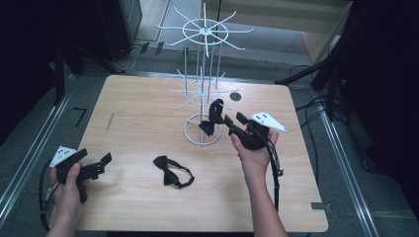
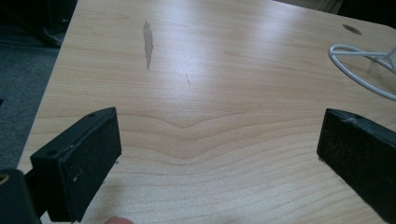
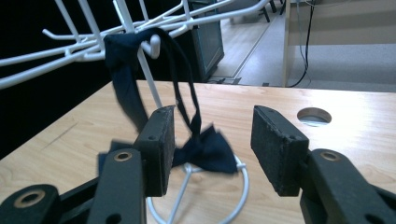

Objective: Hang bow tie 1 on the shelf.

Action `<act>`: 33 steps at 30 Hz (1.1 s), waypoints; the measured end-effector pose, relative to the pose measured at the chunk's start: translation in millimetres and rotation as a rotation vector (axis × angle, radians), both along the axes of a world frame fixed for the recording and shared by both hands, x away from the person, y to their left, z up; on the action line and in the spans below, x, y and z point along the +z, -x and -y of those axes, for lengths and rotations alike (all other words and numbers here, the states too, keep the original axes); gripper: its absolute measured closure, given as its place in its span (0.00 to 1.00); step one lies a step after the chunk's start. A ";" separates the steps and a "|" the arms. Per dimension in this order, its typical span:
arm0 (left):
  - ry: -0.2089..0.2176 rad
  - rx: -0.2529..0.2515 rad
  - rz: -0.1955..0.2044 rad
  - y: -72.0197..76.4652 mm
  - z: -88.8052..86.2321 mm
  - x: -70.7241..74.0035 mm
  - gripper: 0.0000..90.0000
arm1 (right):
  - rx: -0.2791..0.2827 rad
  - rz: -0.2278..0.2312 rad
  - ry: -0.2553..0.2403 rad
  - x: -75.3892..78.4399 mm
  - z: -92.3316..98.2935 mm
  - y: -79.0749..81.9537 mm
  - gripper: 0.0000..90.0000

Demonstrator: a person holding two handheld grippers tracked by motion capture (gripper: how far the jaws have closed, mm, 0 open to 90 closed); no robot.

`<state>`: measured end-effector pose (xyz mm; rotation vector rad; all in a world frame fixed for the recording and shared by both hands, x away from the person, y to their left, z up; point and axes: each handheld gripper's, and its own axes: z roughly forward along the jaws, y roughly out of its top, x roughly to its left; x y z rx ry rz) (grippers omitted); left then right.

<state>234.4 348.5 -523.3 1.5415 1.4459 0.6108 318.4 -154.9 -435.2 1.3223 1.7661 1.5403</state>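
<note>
A white wire rack [image 1: 202,74] stands at the back middle of the wooden table [image 1: 138,108]. A black bow tie [image 1: 212,116] hangs by its strap from one of the rack's lower hooks. In the right gripper view that bow tie [image 3: 205,149] dangles just beyond the jaws, over the rack's base ring [image 3: 243,186]. My right gripper [image 1: 236,121] is open right beside it, with nothing pressed between its pads. A second black bow tie [image 1: 173,171] lies flat on the table near the front. My left gripper [image 1: 101,163] rests open at the front left corner over bare wood [image 2: 205,116].
A round cable hole [image 1: 235,96] sits in the tabletop behind the rack. The rack's base ring [image 2: 359,65] shows at the far right of the left gripper view. A dark streak [image 2: 148,42] marks the wood. Cables and dark stands surround the table.
</note>
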 end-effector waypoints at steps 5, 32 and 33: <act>-0.001 0.000 -0.002 0.2 0.2 0.1 0.00 | 0.011 -0.007 0.011 -4.2 4.0 9.4 0.58; 0.002 0.002 -0.004 0.6 0.6 0.0 0.00 | 0.071 -0.096 0.073 -49.0 -2.7 44.4 0.58; 0.002 0.002 -0.005 0.5 0.6 0.0 0.00 | 0.071 -0.096 0.073 -49.0 -2.7 44.4 0.58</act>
